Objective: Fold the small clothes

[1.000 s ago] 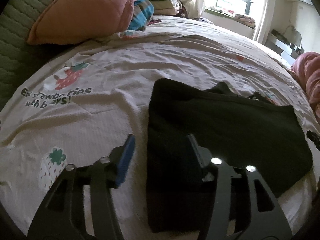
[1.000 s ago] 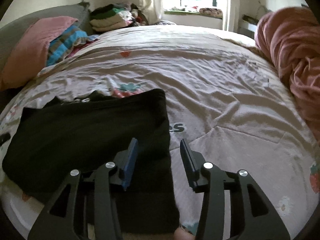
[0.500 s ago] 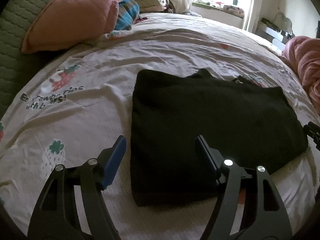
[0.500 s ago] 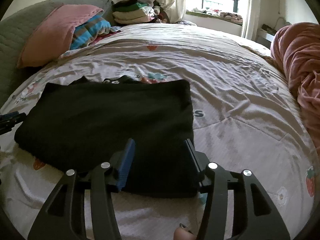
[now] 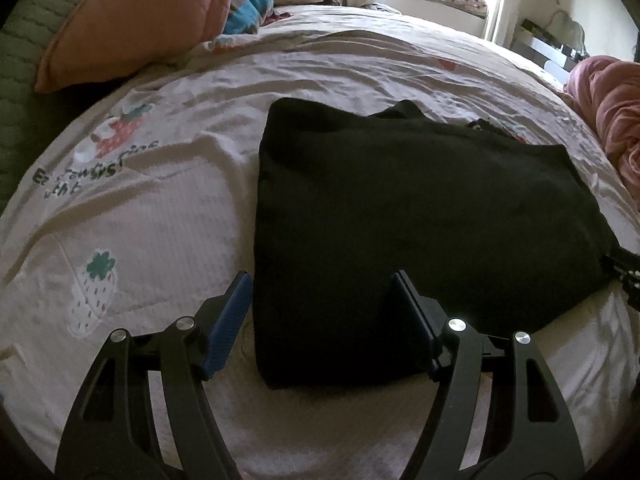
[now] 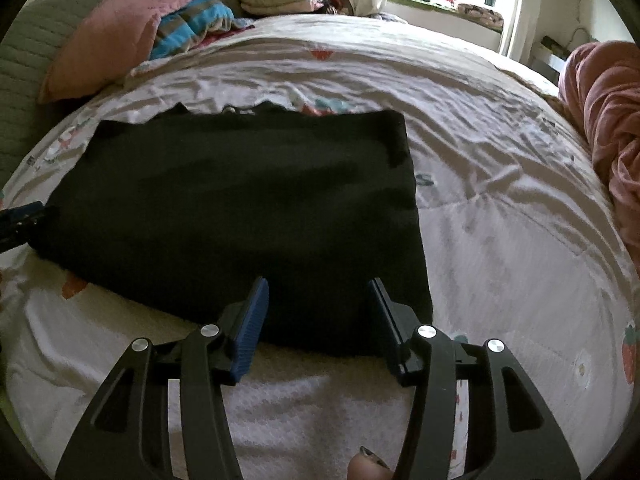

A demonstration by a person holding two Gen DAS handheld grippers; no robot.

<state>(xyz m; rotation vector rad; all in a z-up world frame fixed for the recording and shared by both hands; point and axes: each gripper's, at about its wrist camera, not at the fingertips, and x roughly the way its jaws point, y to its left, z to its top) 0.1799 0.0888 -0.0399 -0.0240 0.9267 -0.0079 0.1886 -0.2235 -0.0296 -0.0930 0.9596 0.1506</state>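
Bare bedsheet (image 5: 152, 216) left of black garment (image 5: 400, 216); pink pillow (image 5: 136, 20) blocks far-left, blanket (image 6: 612, 128) right.

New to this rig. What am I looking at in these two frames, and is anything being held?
No robot here: a person holds a two-finger gripper in each hand, each with a fisheye camera looking along its fingers. One picture is from the left gripper, the other from the right gripper. Both are open and hold nothing. They point at a folded black garment lying flat on a strawberry-print bedspread. The left one is at its left near corner, the right one near its right near corner. A pink pillow lies farther back.
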